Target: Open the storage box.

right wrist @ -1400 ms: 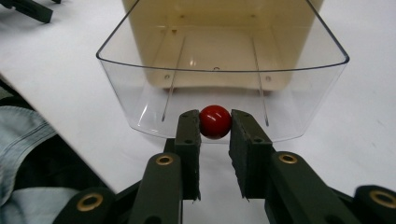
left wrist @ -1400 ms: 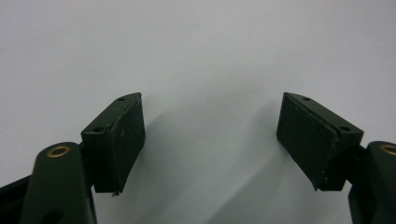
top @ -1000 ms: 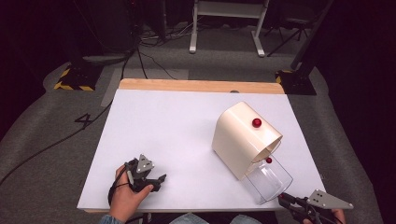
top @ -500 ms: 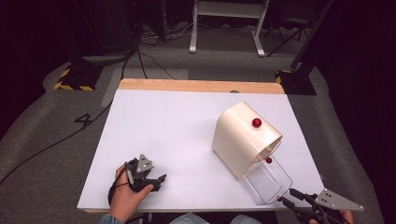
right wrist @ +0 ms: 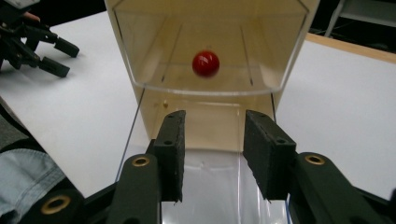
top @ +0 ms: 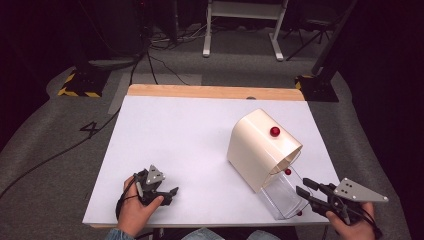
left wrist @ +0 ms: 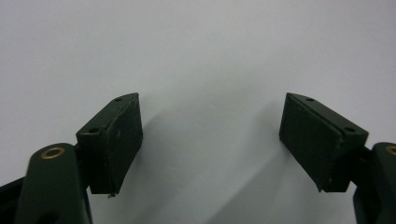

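Observation:
A cream box (top: 260, 147) with a red knob (top: 274, 131) on its top stands at the table's right. A clear drawer (top: 282, 197) sticks out of its front toward me and carries a small red knob (top: 287, 171). My right gripper (top: 302, 187) is open at the drawer's near right corner. In the right gripper view its jaws point into the clear drawer (right wrist: 210, 88), below the red knob (right wrist: 206, 63), with nothing between the pads (right wrist: 170, 149). My left gripper (top: 171, 196) rests open on the table at the front left, its fingers (left wrist: 119, 135) wide apart over bare white surface.
The white table (top: 190, 135) has a wooden strip (top: 215, 92) along its far edge. Dark floor with cables and stand legs (top: 240, 30) lies beyond. My left gripper (right wrist: 46, 51) lies far off in the right gripper view, and a denim sleeve (right wrist: 23, 186) is at the lower left.
My right gripper has moved forward from the table's front edge up to the clear drawer. The left gripper has stayed put.

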A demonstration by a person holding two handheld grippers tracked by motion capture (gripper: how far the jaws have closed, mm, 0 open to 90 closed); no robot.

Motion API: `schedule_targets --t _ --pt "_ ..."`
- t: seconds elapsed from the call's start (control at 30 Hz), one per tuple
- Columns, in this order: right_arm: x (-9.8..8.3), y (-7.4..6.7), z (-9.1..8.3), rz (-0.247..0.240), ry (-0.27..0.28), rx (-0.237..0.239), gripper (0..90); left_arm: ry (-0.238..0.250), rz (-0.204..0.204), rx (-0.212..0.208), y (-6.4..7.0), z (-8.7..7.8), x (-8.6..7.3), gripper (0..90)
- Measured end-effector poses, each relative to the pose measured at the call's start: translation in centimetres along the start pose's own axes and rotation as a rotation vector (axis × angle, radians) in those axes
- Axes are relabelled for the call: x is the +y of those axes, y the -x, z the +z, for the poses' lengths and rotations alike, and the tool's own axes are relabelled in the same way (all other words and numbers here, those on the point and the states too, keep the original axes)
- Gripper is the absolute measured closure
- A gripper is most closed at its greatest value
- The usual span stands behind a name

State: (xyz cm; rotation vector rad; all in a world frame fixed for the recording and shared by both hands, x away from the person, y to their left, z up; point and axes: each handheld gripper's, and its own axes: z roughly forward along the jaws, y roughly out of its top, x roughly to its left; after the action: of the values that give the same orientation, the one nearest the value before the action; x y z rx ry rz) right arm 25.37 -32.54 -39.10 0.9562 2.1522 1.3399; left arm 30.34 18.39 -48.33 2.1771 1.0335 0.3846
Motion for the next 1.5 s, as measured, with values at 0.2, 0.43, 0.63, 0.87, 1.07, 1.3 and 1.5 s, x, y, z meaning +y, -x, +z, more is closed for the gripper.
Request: schedule_targets --t 0.2,0.43,0.63,0.87,1.07,1.3,1.5 --pt "1.1 0.0 1.3 -0.003 0.024 0.014 61.0 0.000 0.006 0.005 0.0 0.0 -0.1 21.7" --pt "1.5 -0.1 2.8 -0.011 0.020 0.030 65.0 0.003 0.006 0.005 0.1 0.0 -0.1 21.7" --pt "1.7 -0.3 3.2 -0.021 0.022 0.014 71.6 0.002 0.006 0.006 0.1 0.0 -0.1 21.8" --pt "1.7 -0.4 3.0 -0.028 0.023 0.003 73.7 0.002 0.007 0.007 0.1 0.0 -0.1 21.7" --pt "1.3 -0.8 1.6 -0.033 0.028 0.000 73.6 0.000 0.003 0.004 0.0 0.0 -0.1 21.7" --pt "0.0 -1.1 -1.1 -0.021 0.019 -0.001 73.6 0.003 0.007 0.006 0.1 0.0 -0.1 21.7" --pt "-1.2 -1.4 -2.7 -0.010 0.017 -0.004 73.4 0.003 0.007 0.007 0.1 0.0 -0.1 21.7"
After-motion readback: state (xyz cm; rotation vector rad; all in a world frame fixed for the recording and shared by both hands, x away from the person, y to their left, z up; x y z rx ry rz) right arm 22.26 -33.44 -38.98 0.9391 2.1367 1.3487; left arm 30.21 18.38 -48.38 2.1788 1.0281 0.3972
